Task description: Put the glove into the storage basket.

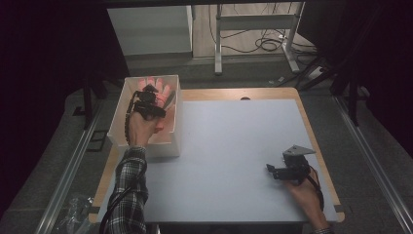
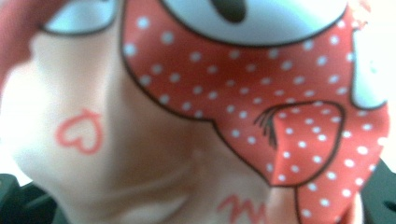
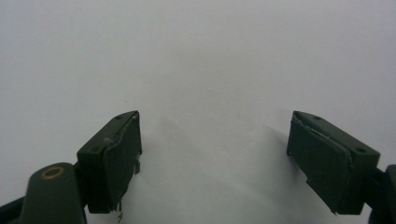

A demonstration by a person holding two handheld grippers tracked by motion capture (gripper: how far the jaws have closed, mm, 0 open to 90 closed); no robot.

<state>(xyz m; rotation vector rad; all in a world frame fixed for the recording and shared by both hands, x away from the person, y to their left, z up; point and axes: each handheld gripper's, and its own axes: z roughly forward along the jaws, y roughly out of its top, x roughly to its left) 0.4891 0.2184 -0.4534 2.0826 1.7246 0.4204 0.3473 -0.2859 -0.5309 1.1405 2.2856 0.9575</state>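
Note:
A pink cloth (image 2: 140, 140) with a red white-dotted patch and a small red heart is bunched up close between my left gripper's dark jaws, whose edges peek out at the bottom corners. From above, my left gripper (image 1: 154, 93) is down inside a white box (image 1: 146, 148) at the table's left edge, shut on the pink cloth (image 1: 168, 92). My right gripper (image 1: 269, 169) rests low at the table's right front and points left. Its jaws stand wide apart over bare white surface (image 3: 215, 126), with nothing between them.
The white table top (image 1: 234, 136) has a wooden rim. A metal frame (image 1: 253, 29) and cables stand on the floor beyond the far edge. Dark curtains close off both sides. Crumpled clear plastic (image 1: 73, 209) lies on the floor at the lower left.

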